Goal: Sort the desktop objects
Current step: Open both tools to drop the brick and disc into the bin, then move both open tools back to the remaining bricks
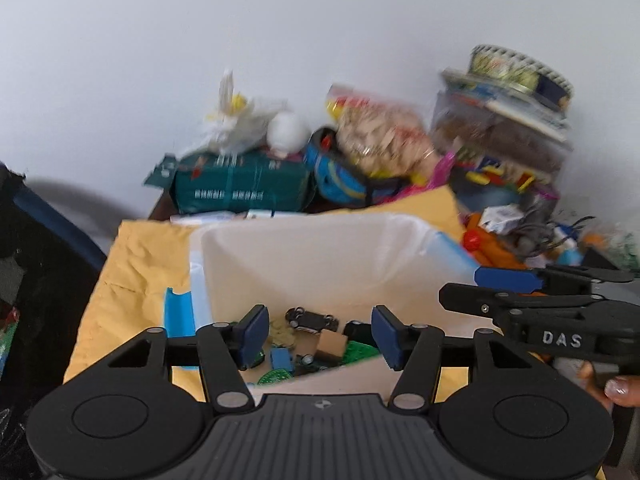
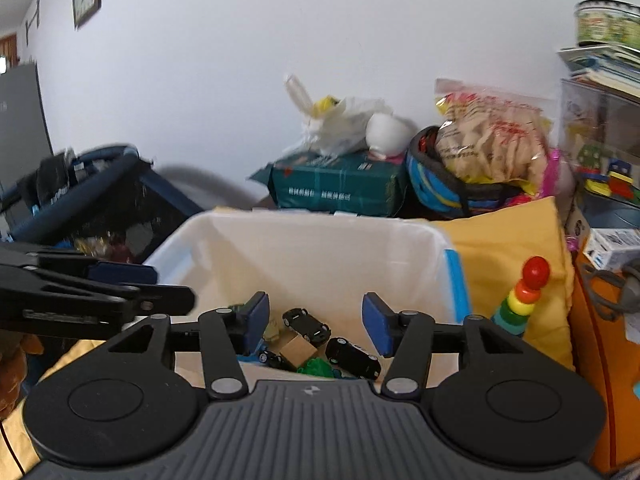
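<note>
Left gripper (image 1: 318, 338) jaws spread, nothing between the pads; right gripper (image 2: 316, 326) jaws spread too, also empty. Both hover over the near rim of the white bin (image 1: 320, 240), pointing down into it, with the right one crossing the right edge of the left wrist view. In the bin's bottom: a black toy car (image 2: 306, 324), a second black car (image 2: 354, 356), a tan block (image 2: 298, 350), green circuit-board-like pieces (image 1: 360, 350), a small blue part (image 1: 279, 358). All look small, rigid and light, I'd judge. Cars likely roll and are glossy, so pinch across the body sides, not the roof or wheels. Block has flat faces, easy grip. Green boards are thin, edge pinch only, possibly fragile. Outward: bin sits on a crumpled yellow cloth (image 2: 512, 232) over the surface. Right of the bin stands a ring stacker toy (image 2: 520, 300), upright with a red ball on top. It's top-heavy by the look, so take it low on the rings or it tips. Far side holds a green pack (image 2: 340, 188) and a snack bag (image 2: 488, 136), soft and crushable, so grip its top seam.
</note>
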`<state>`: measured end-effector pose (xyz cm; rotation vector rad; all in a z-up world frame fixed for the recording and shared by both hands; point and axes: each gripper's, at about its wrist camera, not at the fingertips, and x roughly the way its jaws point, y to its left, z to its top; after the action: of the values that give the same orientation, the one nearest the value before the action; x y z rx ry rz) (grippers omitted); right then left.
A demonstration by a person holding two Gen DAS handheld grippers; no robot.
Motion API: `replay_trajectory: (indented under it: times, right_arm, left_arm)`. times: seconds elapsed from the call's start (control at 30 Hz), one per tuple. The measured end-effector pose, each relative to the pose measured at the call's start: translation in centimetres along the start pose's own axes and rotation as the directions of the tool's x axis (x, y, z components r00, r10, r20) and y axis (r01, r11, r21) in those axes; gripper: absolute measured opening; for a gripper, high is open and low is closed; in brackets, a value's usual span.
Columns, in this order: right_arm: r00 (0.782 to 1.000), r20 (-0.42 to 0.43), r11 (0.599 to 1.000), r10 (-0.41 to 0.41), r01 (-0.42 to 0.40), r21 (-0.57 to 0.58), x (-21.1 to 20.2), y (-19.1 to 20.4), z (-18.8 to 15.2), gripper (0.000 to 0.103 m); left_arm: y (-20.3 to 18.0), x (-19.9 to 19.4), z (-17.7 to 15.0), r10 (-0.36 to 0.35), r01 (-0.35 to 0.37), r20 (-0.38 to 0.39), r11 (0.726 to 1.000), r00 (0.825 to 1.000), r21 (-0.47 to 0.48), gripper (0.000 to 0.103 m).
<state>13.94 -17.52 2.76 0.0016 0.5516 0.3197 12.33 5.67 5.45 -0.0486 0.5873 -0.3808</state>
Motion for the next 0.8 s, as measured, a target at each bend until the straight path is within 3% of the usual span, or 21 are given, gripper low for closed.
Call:
replay_trajectory:
  times: [0.13, 0.2, 0.27, 0.4, 0.5, 0.7, 0.8]
  right_arm:
    - [0.999, 0.030, 1.000, -0.016, 0.016, 0.023, -2.1, -0.6, -1.4, 0.061]
    - [1.000, 0.019, 1.000, -0.018, 0.017, 0.026, -2.5, -0.8, -2.6, 0.061]
    - [1.000, 0.008, 0.999, -0.001, 0.001, 0.041, -2.8, -1.2, -4.0, 0.061]
    - [0.995, -0.091, 0.998, -0.034, 0.038, 0.043, -1.9, -1.8, -6.8, 0.061]
    - [0.988, -0.154, 0.999, -0.032, 0.035, 0.016, -1.4, -1.8, -8.6, 0.060]
    - [0.964, -0.264, 0.998, -0.013, -0.004, -0.063, -0.8, -0.3, -11.7, 0.059]
    - [0.947, -0.322, 0.994, -0.005, -0.032, -0.109, -0.3, 0.7, -12.6, 0.059]
  left_arm:
    - [-0.8, -2.9, -2.9, 0.028, -0.029, 0.043, 0.999, 0.999, 0.022, 0.065]
    - [-1.1, -3.2, -4.7, 0.042, -0.042, -0.006, 0.999, 0.999, -0.001, 0.065]
    - [-1.4, -3.0, -6.5, 0.010, -0.012, -0.056, 1.000, 0.998, -0.019, 0.065]
    - [-2.3, -0.9, -10.0, -0.004, 0.007, -0.197, 1.000, 0.980, 0.018, 0.065]
    - [-2.8, 0.2, -12.0, -0.028, 0.034, -0.259, 0.999, 0.965, 0.021, 0.065]
    - [-2.4, 1.7, -14.4, -0.063, 0.048, -0.345, 0.998, 0.936, -0.050, 0.065]
    - [-2.4, 1.2, -15.2, -0.055, 0.034, -0.337, 0.997, 0.940, -0.067, 0.065]
